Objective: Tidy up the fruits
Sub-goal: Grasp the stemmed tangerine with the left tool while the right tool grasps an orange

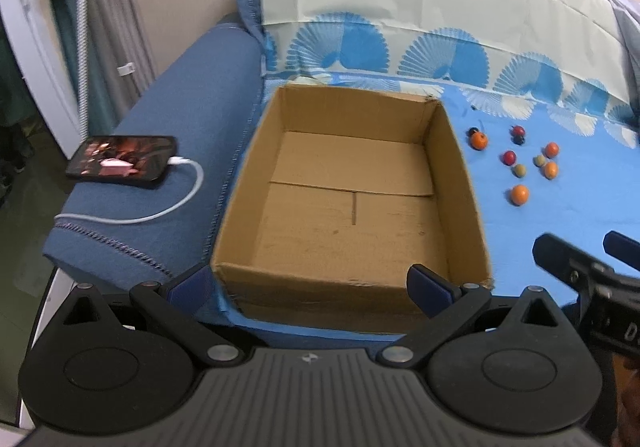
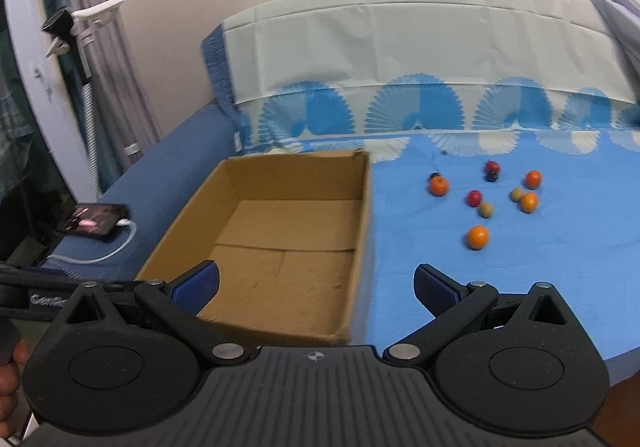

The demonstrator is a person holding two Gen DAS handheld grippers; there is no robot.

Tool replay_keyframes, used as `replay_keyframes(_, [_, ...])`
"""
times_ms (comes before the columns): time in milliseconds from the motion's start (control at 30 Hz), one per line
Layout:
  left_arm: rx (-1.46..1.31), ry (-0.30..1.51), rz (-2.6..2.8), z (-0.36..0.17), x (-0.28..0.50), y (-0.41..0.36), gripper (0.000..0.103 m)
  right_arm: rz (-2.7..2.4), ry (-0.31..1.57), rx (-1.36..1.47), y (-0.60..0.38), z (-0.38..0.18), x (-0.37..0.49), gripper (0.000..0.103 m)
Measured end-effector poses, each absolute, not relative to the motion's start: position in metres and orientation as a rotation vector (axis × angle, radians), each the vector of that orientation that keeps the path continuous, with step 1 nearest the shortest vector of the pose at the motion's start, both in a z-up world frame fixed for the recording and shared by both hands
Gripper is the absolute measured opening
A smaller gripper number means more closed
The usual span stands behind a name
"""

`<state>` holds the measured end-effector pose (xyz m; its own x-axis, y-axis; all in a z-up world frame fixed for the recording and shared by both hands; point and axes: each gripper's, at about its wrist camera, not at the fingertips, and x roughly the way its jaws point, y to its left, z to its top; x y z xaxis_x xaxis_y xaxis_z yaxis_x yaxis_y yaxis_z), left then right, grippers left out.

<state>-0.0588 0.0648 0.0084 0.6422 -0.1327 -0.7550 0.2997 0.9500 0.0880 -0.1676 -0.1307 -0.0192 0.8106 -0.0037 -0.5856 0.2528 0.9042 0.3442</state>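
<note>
An open cardboard box (image 1: 460, 183) (image 2: 360, 231) sits empty on a blue patterned cloth. To its right lie several small fruits: oranges (image 1: 519, 194) (image 2: 477, 237), a red one (image 1: 509, 157) (image 2: 474, 197), a pale green one (image 1: 519, 169) (image 2: 485, 209) and dark ones (image 2: 491, 176). My left gripper (image 1: 312, 289) hangs open before the box's near wall. My right gripper (image 2: 316, 285) is open too, over the box's near right corner, well short of the fruits. The right gripper (image 1: 584, 251) also shows at the left wrist view's right edge.
A phone (image 1: 122, 161) (image 2: 94, 224) with a lit screen and white charging cable (image 1: 160, 213) lies on the blue sofa arm left of the box. The sofa back (image 2: 400, 59) carries a pale cloth. A curtain and a clip stand (image 2: 76, 35) are at far left.
</note>
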Motion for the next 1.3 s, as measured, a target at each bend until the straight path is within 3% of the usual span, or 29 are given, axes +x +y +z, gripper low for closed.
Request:
replay_keyframes(733, [0.328, 0.862, -0.571, -0.013, -0.013, -0.148, 0.103, -0.58, 0.646, 0.443, -0.303, -0.099, -0.184, 0.103])
replay_keyframes(1033, [0.372, 0.944, -0.655, -0.063, 0.044, -0.255, 0.103, -0.603, 0.713, 0.417, -0.367, -0.162, -0.142, 0.103])
replay_keyframes(1300, [0.295, 1.076, -0.563, -0.135, 0.147, -0.316, 0.103, -0.587, 0.796, 0.471, -0.434, -0.232, -0.061, 0.103])
